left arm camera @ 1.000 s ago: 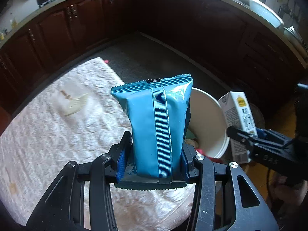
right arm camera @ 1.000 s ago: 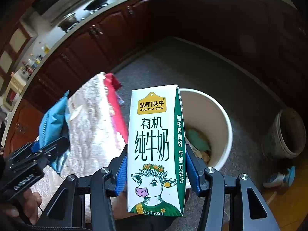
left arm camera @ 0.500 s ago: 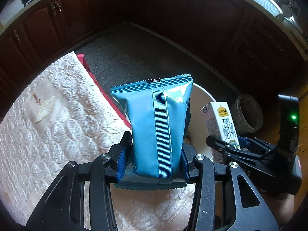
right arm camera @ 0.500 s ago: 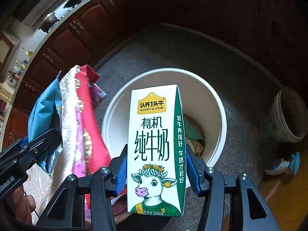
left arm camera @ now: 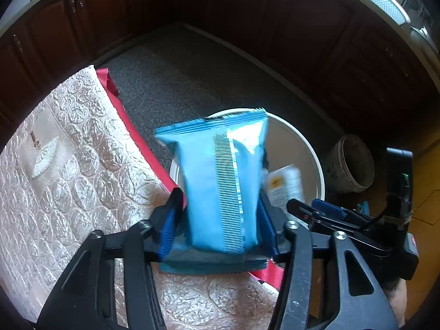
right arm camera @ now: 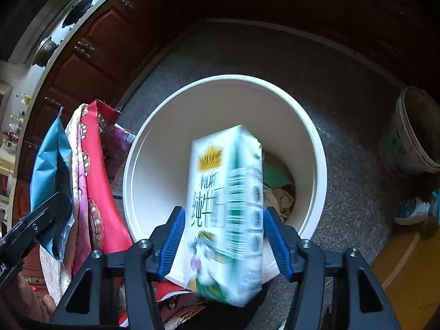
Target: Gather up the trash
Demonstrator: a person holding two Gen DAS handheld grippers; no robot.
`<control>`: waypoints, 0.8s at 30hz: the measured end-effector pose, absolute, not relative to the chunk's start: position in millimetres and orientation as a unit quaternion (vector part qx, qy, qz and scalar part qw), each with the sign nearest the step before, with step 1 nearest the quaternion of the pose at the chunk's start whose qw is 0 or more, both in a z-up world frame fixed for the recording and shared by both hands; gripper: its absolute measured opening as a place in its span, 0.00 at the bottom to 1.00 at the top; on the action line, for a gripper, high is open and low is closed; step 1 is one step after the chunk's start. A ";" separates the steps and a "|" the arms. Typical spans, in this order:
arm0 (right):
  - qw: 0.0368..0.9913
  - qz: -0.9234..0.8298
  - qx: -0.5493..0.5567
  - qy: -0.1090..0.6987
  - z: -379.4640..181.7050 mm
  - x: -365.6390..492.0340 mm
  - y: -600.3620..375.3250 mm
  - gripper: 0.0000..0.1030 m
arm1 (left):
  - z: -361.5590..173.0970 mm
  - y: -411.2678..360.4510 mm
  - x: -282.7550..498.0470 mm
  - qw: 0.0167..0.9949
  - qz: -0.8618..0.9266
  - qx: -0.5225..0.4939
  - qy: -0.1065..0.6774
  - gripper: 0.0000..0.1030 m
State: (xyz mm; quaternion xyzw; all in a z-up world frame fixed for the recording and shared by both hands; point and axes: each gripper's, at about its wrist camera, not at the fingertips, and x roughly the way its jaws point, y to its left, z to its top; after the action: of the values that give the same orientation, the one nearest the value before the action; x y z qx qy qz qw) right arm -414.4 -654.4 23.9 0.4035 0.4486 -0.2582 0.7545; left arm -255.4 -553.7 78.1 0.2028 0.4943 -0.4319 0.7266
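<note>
My left gripper [left arm camera: 218,228] stands open at the table's edge; its blue pads stand clear of a blue snack bag [left arm camera: 220,181], which is blurred between them above the white bucket [left arm camera: 308,148]. My right gripper [right arm camera: 222,236] is open over the white bucket [right arm camera: 154,165]; the milk carton [right arm camera: 225,211] is blurred and tilted, loose between the pads. The right gripper [left arm camera: 324,211] shows at the right of the left wrist view, with the carton [left arm camera: 283,187] beyond it. Crumpled trash [right arm camera: 280,195] lies in the bucket's bottom.
A table with a cream quilted cloth [left arm camera: 68,170] and red trim [left arm camera: 132,129] is on the left. A small dirty pot [right arm camera: 412,134] stands on the speckled floor [right arm camera: 275,55] to the right of the bucket. Dark wooden cabinets [left arm camera: 82,13] ring the room.
Both grippers moved over the bucket and opened. The milk carton has slipped and tilted between the right pads, and the snack bag is loose between the left pads.
</note>
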 end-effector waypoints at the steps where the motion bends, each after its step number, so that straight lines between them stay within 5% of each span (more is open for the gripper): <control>1: 0.756 -0.259 0.402 0.448 25.8 -415.4 -653.6 0.56 | 77.8 -552.8 -255.5 0.727 -0.432 0.202 0.495 0.55; 24: 0.787 -0.270 0.369 0.414 76.4 -433.2 -624.5 0.66 | 99.9 -506.1 -250.2 0.739 -0.436 0.159 0.488 0.64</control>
State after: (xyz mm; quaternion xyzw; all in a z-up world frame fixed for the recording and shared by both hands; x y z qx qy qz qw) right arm -433.2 -624.5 76.4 0.3695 0.4139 -0.2696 0.7871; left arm -250.2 -506.1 99.9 0.1591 0.4875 -0.4364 0.7393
